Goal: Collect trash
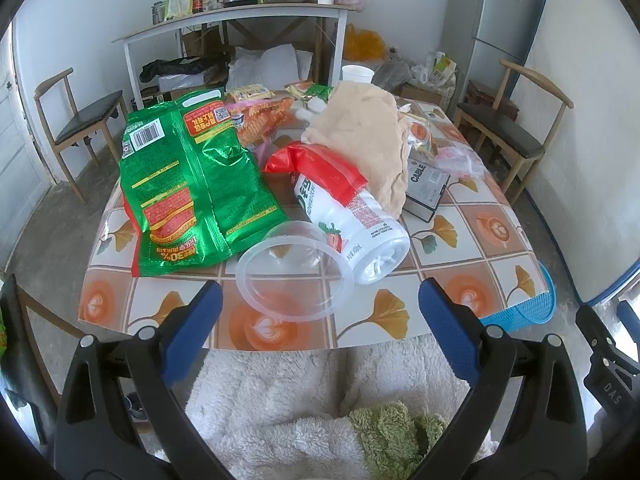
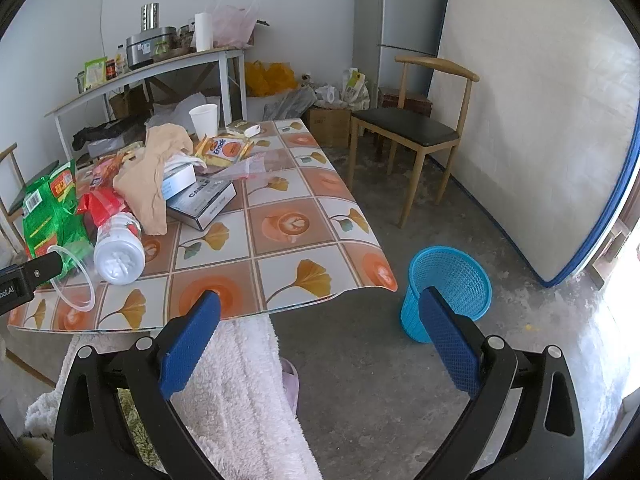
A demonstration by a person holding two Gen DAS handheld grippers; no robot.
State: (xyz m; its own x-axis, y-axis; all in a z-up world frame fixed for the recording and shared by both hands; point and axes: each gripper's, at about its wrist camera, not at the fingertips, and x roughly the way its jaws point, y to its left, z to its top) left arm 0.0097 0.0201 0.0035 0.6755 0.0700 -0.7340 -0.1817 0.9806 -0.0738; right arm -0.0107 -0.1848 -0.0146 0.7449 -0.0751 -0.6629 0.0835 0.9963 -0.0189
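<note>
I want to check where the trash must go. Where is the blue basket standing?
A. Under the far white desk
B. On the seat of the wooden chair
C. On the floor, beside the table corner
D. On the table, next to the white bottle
C: in the right wrist view the blue basket stands on the grey floor, just past the near corner of the table.

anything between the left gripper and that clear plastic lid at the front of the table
Nothing visible does. The left gripper is open and points straight at the clear lid, which lies at the table's near edge with only bare tablecloth before it. The white bottle lies beside and partly behind the lid, not in front.
</note>
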